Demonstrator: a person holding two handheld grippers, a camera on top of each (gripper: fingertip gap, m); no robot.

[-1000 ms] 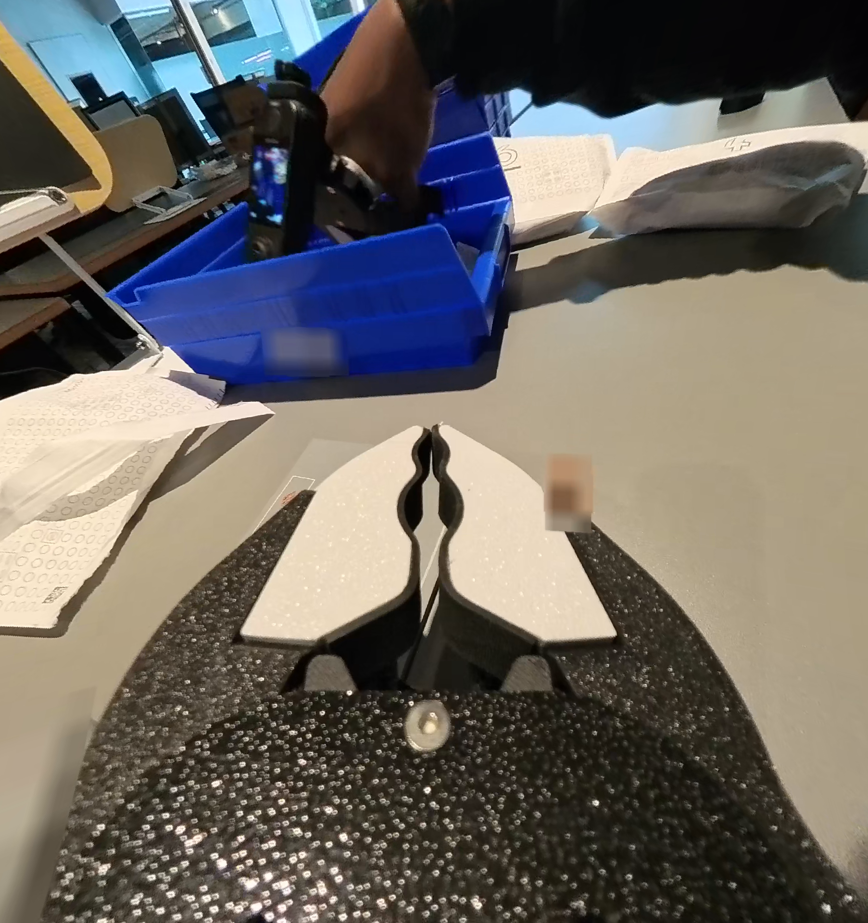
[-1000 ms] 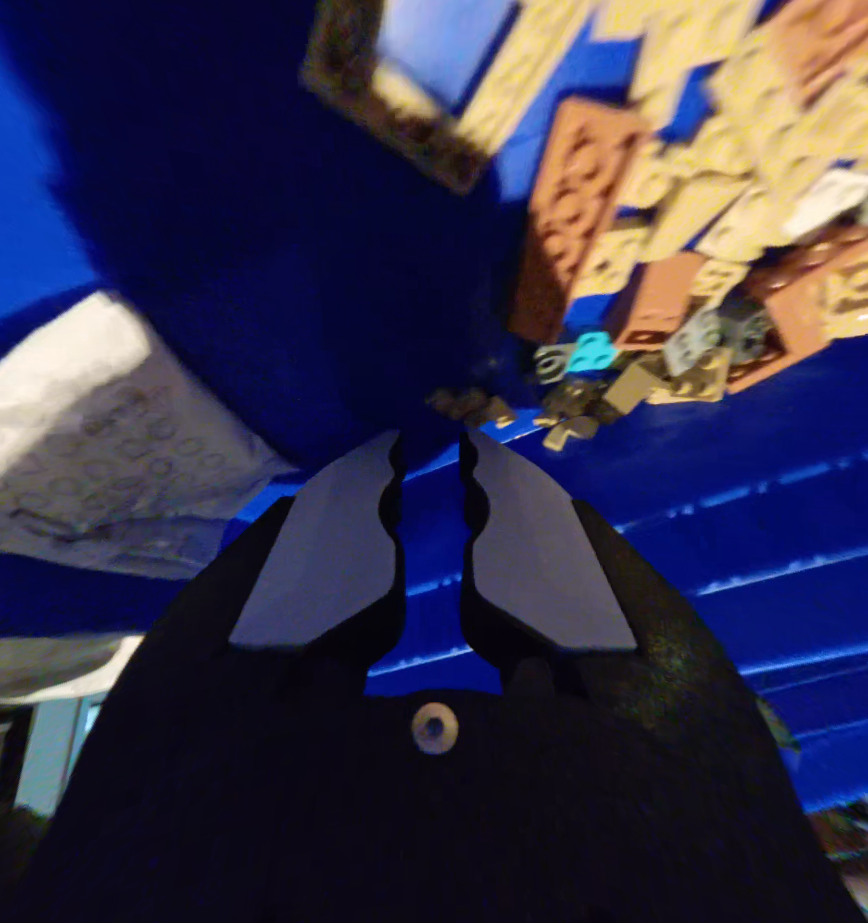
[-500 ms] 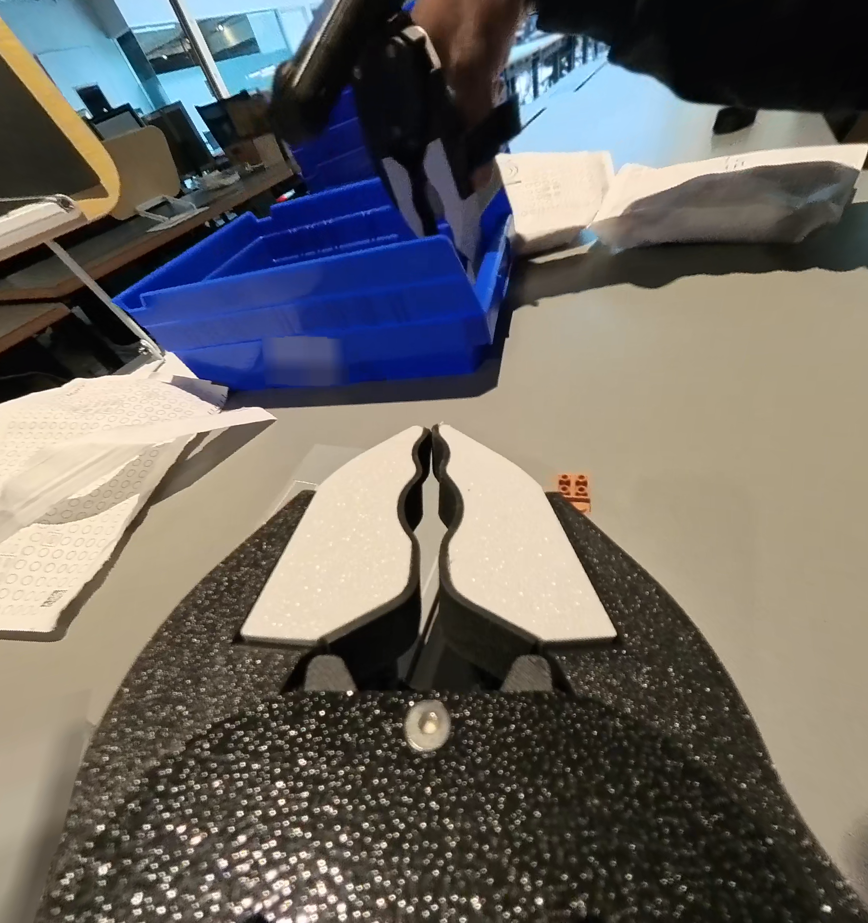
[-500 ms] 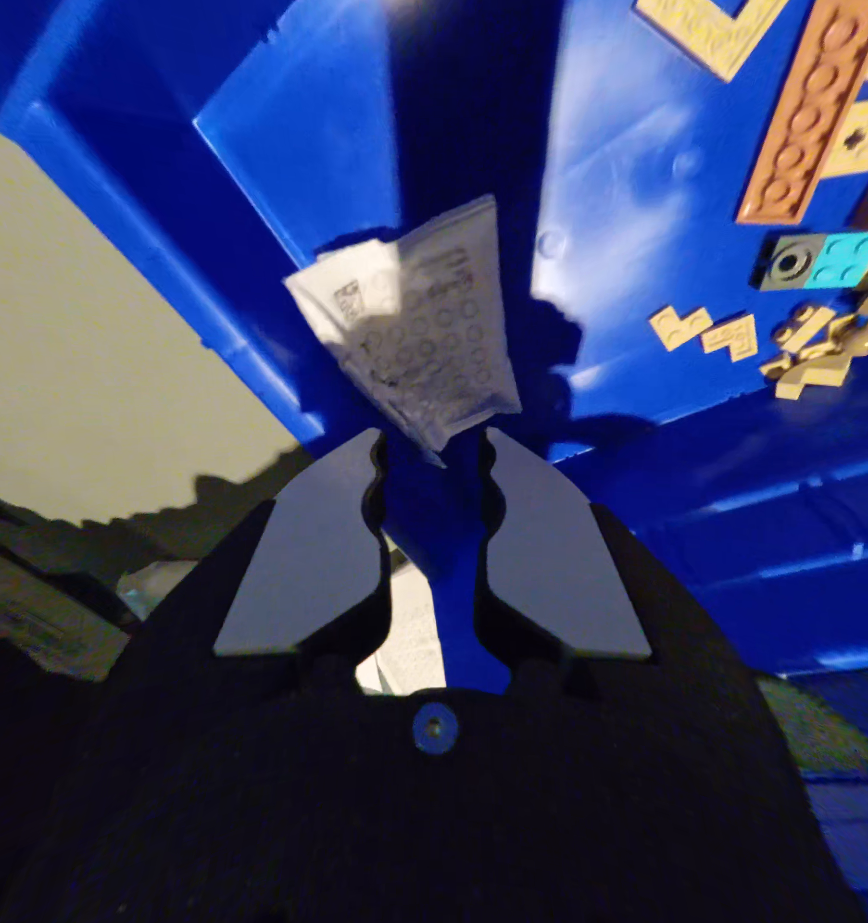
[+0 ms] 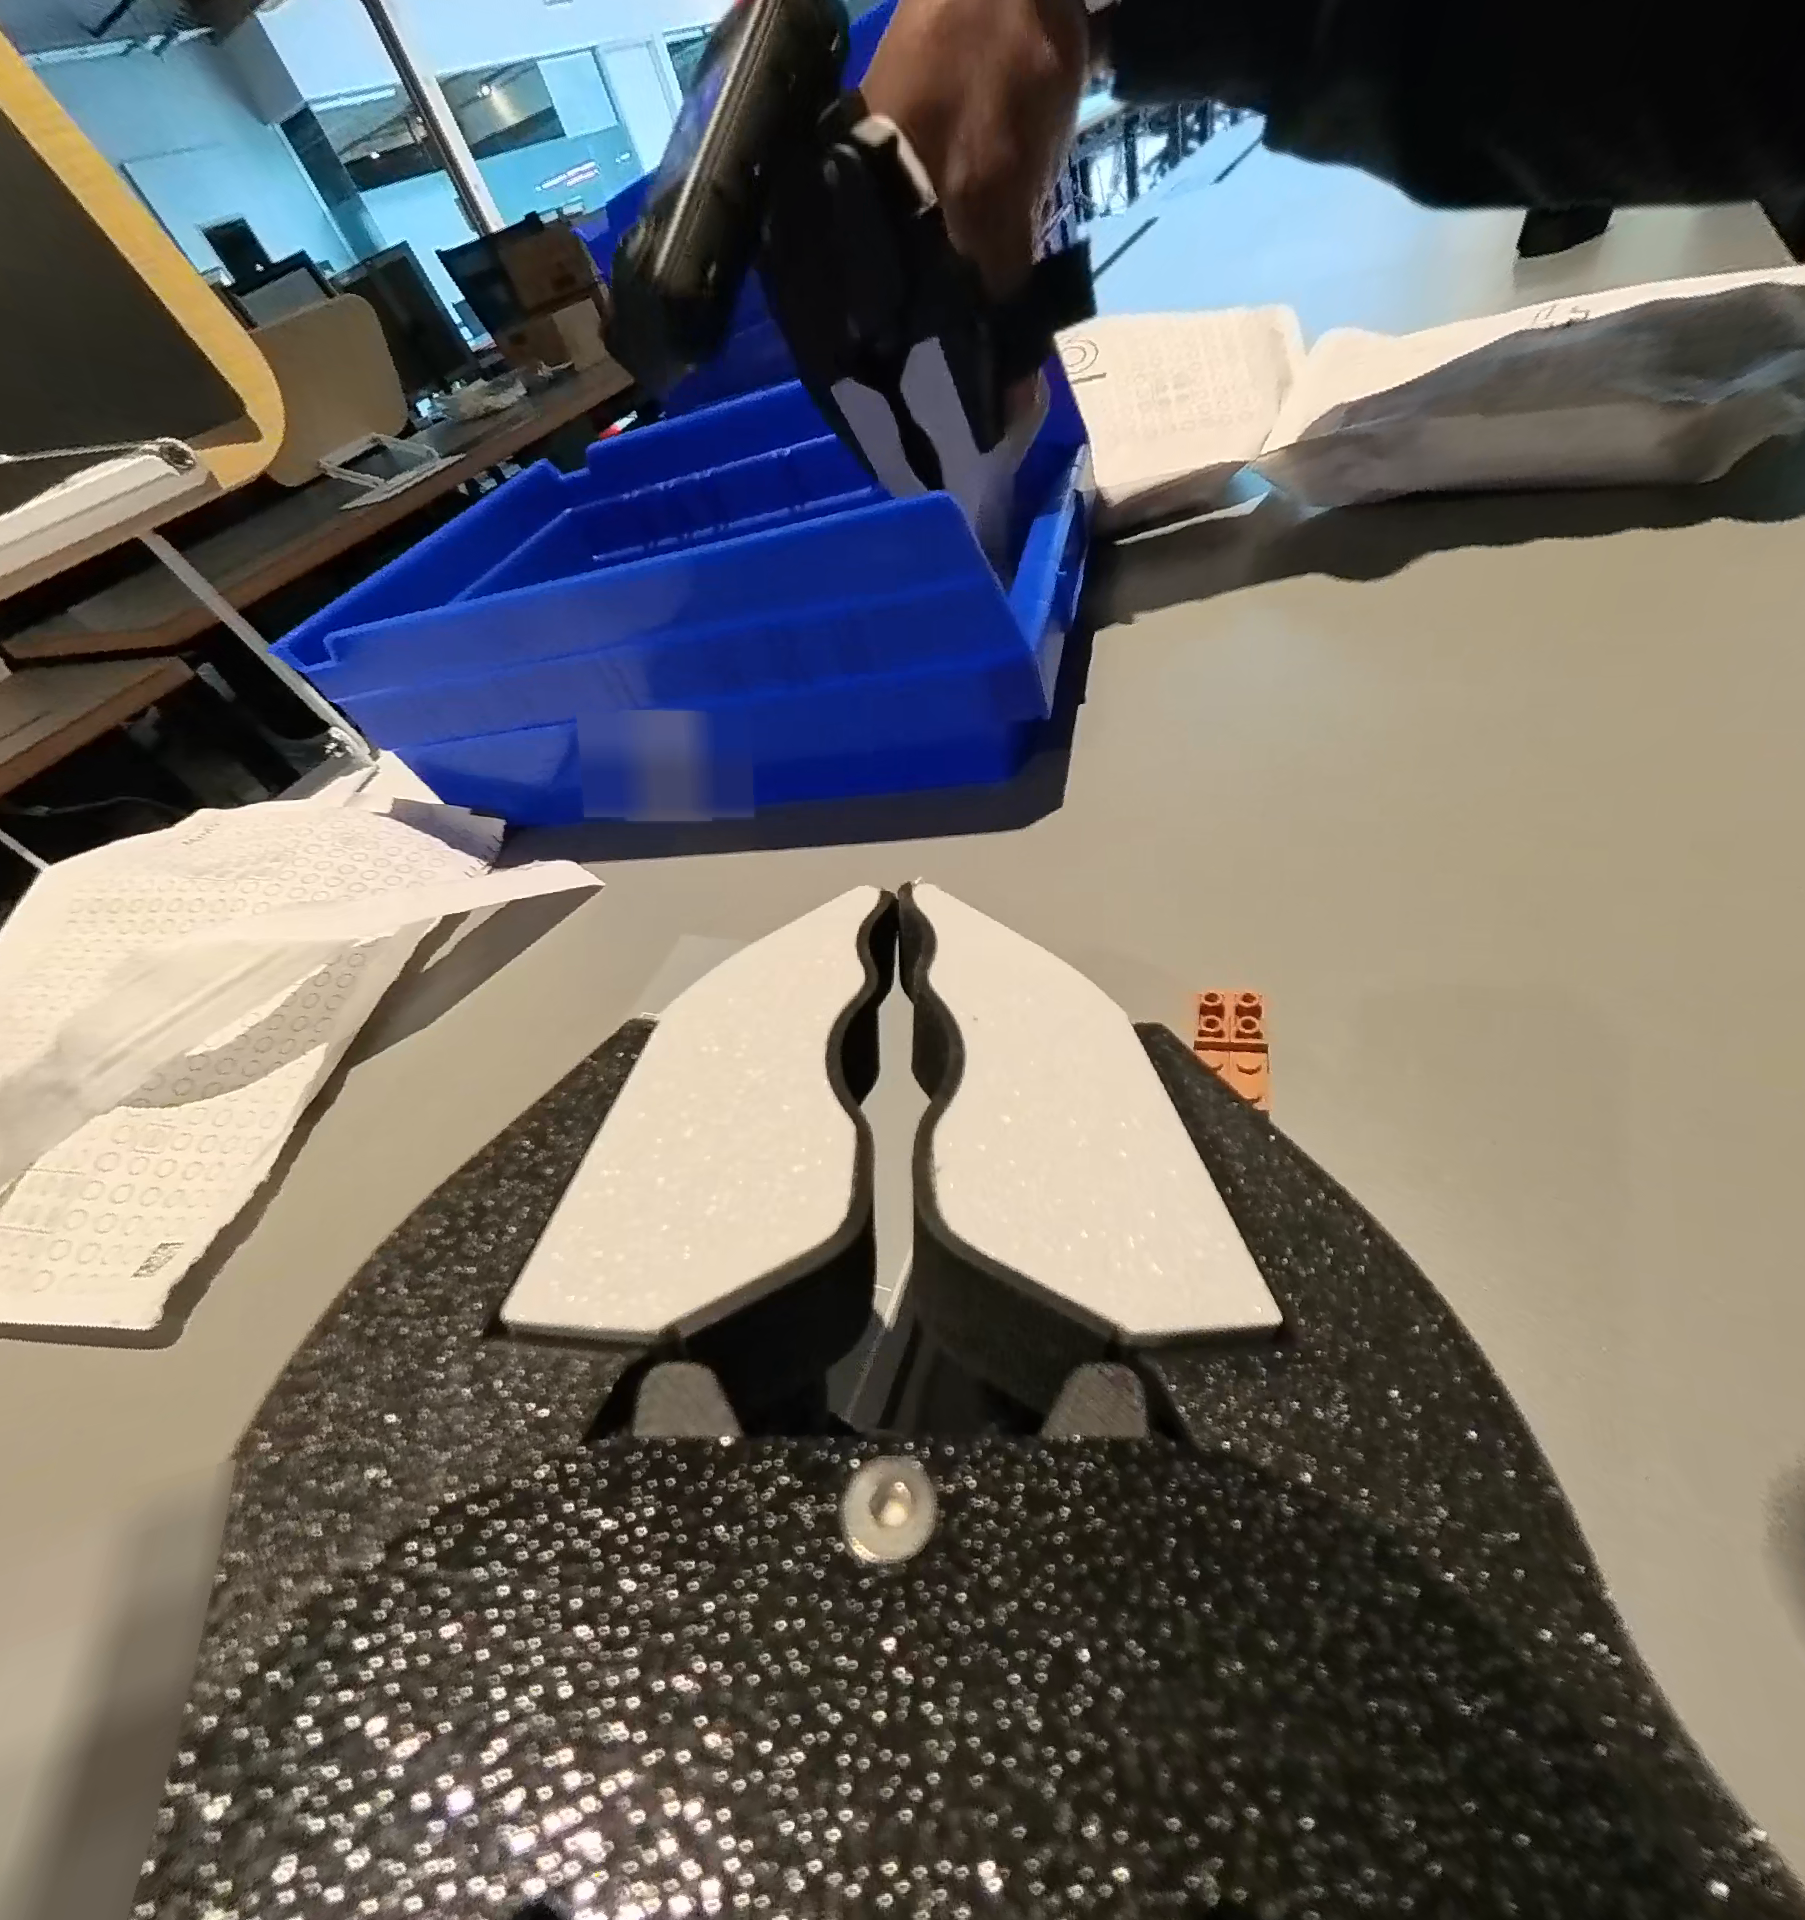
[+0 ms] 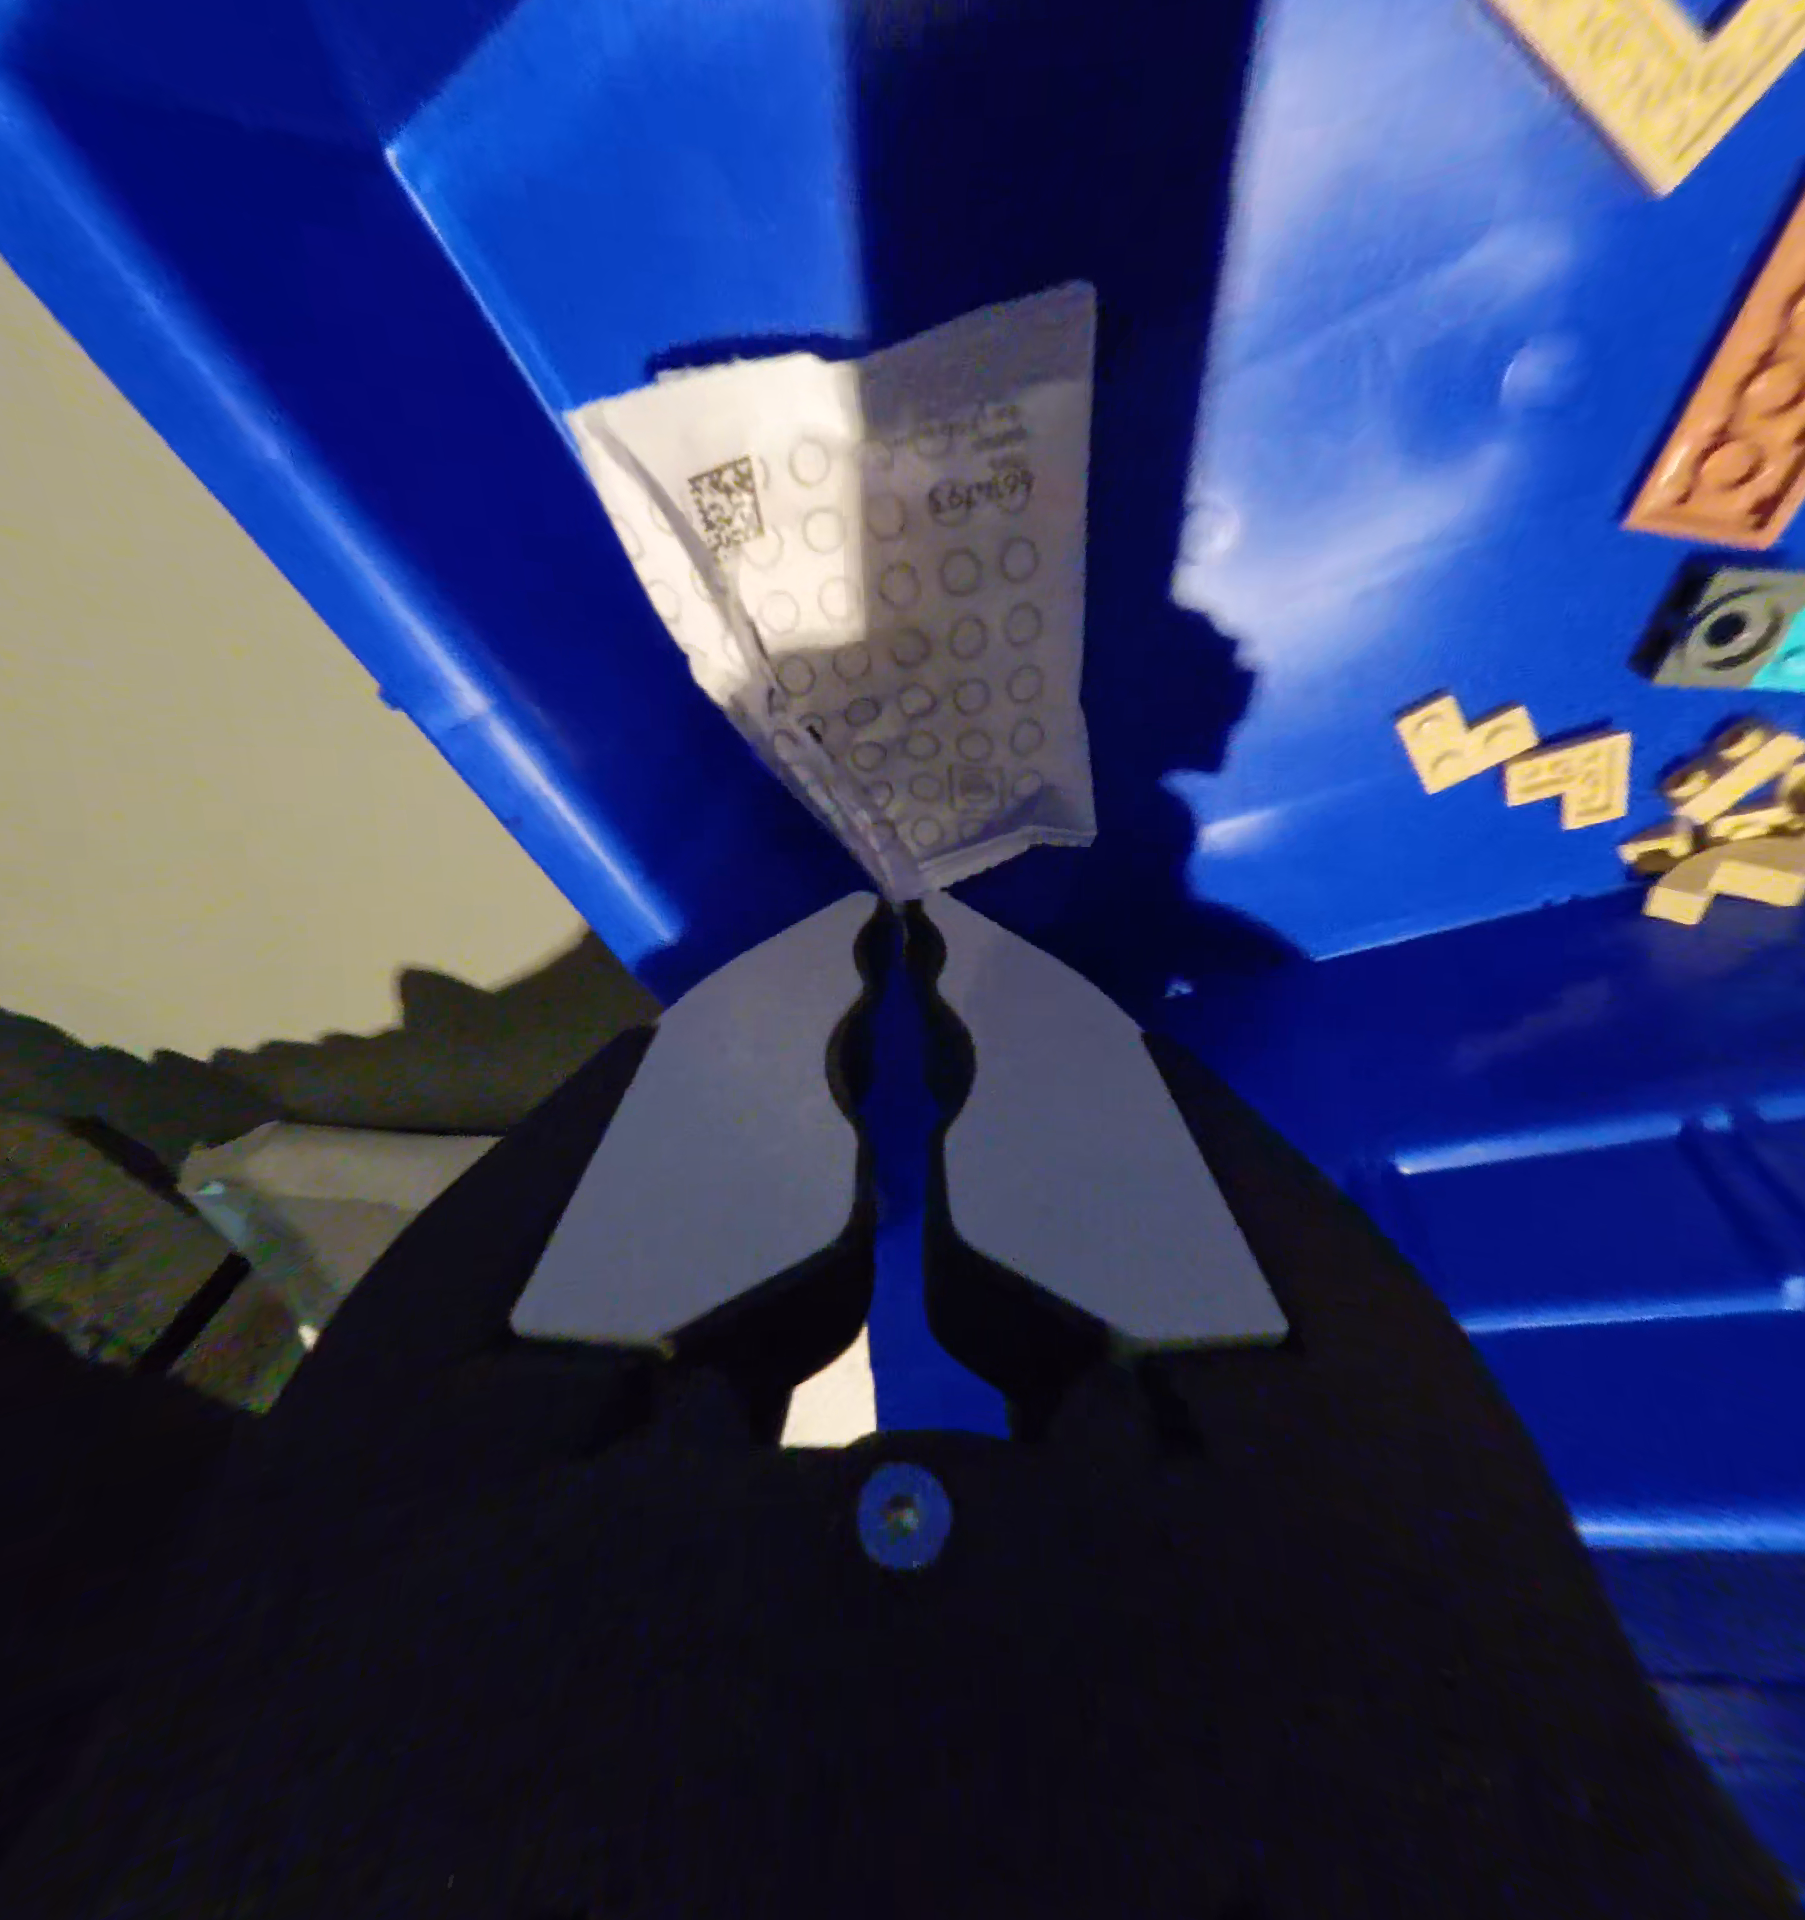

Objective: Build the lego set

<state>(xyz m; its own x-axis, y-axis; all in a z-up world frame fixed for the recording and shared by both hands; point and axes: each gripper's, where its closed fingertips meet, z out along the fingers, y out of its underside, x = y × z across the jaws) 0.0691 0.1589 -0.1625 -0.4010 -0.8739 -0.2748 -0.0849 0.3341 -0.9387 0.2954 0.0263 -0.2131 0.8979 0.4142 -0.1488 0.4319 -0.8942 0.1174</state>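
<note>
My left gripper (image 5: 898, 896) is shut and rests low over the grey table (image 5: 1449, 831); I see nothing between its tips. A small orange-brown brick (image 5: 1233, 1044) lies on the table just right of it. My right gripper (image 6: 896, 906) is shut on the corner of a small white paper bag (image 6: 908, 623), held above the blue bin (image 6: 1345, 312). In the left wrist view a hand holds the right gripper (image 5: 929, 416) over the bin's (image 5: 690, 634) right end, and the bag (image 5: 997, 488) hangs from it. Loose tan pieces (image 6: 1511, 758), a brown plate (image 6: 1781, 405) and a grey-and-teal piece (image 6: 1750, 634) lie in the bin.
A flat printed paper bag (image 5: 181, 1039) lies on the table at the left. More white bags (image 5: 1563, 384) lie behind the bin at the far right. Desks and a monitor (image 5: 67, 260) stand beyond the table's left edge. Across from one pair of fingers to the other is roughly 25 cm. The grey-and-teal piece (image 6: 1750, 634) is about 12 cm from my right fingertips. From my right tips it is roughly 12 cm to the brown plate (image 6: 1781, 405); from my left, 30 cm.
My right gripper has closed on the small paper bag and lifted it up out of the bin. My left gripper has not moved.
</note>
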